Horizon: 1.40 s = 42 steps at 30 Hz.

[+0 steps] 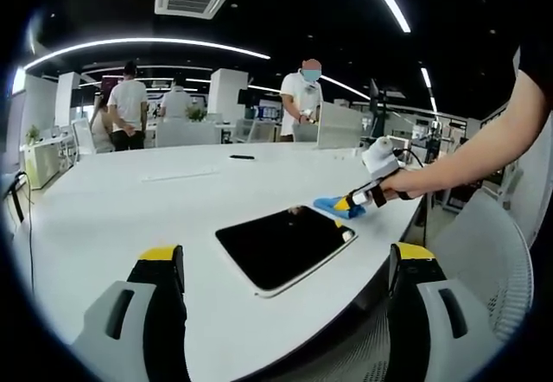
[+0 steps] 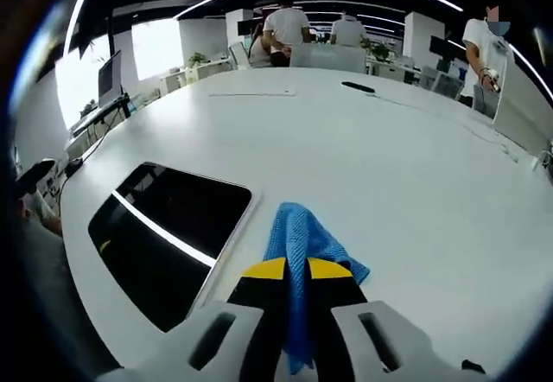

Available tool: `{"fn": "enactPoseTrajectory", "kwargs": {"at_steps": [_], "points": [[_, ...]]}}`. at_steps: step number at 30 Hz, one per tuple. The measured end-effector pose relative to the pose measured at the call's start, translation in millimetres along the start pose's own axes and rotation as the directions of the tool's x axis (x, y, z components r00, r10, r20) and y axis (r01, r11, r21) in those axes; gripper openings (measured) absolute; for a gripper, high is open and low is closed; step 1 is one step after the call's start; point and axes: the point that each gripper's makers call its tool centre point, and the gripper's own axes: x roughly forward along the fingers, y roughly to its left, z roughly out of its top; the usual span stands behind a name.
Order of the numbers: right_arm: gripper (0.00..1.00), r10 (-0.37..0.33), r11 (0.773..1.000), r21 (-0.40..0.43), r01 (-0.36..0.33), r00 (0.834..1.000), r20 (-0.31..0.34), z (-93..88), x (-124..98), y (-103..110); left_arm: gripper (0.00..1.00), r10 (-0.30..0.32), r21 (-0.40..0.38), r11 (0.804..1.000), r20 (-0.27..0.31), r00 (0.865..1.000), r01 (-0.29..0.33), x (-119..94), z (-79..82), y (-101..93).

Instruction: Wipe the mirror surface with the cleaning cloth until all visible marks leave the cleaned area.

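A flat mirror [image 1: 285, 245] with a white rim lies on the white table [image 1: 130, 218] near its front edge, its dark face reflecting ceiling lights. In the right gripper view the mirror [image 2: 160, 239] lies to the left of my jaws. My right gripper [image 2: 296, 271] is shut on a blue cleaning cloth [image 2: 302, 239], which drapes onto the table beside the mirror's edge. From the left gripper view the same right gripper [image 1: 356, 200] holds the cloth [image 1: 335, 207] at the mirror's far right corner. My left gripper [image 1: 289, 265] stands open above the table's edge, nothing between its jaws.
A dark flat object [image 1: 242, 156] and a thin white strip [image 1: 181, 175] lie far back on the table. Several people [image 1: 302, 97] stand beyond it among desks. A white mesh chair [image 1: 484, 252] sits at the right, by the table's curved edge.
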Motion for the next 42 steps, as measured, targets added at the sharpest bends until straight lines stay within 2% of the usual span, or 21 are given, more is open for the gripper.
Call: {"fn": "enactPoseTrajectory", "kwargs": {"at_steps": [8, 15, 19, 22, 25, 34, 42], "points": [[0.01, -0.011, 1.0, -0.01, 0.011, 1.0, -0.013, 1.7, 11.0, -11.8, 0.97, 0.008, -0.003, 1.0, -0.002, 1.0, -0.008, -0.4, -0.5, 1.8], [0.01, -0.006, 1.0, 0.0, 0.006, 0.999, 0.035, 25.3, 14.9, -20.7, 0.96, 0.005, -0.003, 1.0, 0.001, 1.0, -0.005, -0.1, 0.0, 1.3], [0.01, 0.005, 1.0, 0.011, -0.005, 0.998, 0.061, 43.9, 11.7, -15.7, 0.96, 0.004, -0.004, 1.0, 0.002, 1.0, -0.004, -0.2, 0.3, 1.1], [0.01, 0.004, 1.0, 0.0, -0.004, 0.998, 0.057, 49.2, 16.5, -13.5, 0.96, 0.003, -0.005, 1.0, 0.003, 1.0, -0.003, -0.4, 0.3, 0.9], [0.01, 0.014, 1.0, -0.002, -0.014, 0.998, 0.059, 57.4, 17.0, 4.4, 0.96, 0.002, -0.005, 1.0, 0.004, 1.0, -0.002, -0.6, 0.5, 0.4], [0.01, 0.033, 0.999, -0.035, -0.032, 0.999, 0.024, 61.3, 37.0, 29.7, 0.95, -0.005, -0.007, 1.0, 0.001, 1.0, 0.005, -0.7, -0.3, -0.8], [0.01, 0.014, 0.999, -0.043, -0.016, 0.999, -0.052, 44.3, 52.8, 32.6, 0.95, -0.006, -0.007, 1.0, -0.003, 1.0, 0.006, -0.5, -1.0, -0.8]]}}
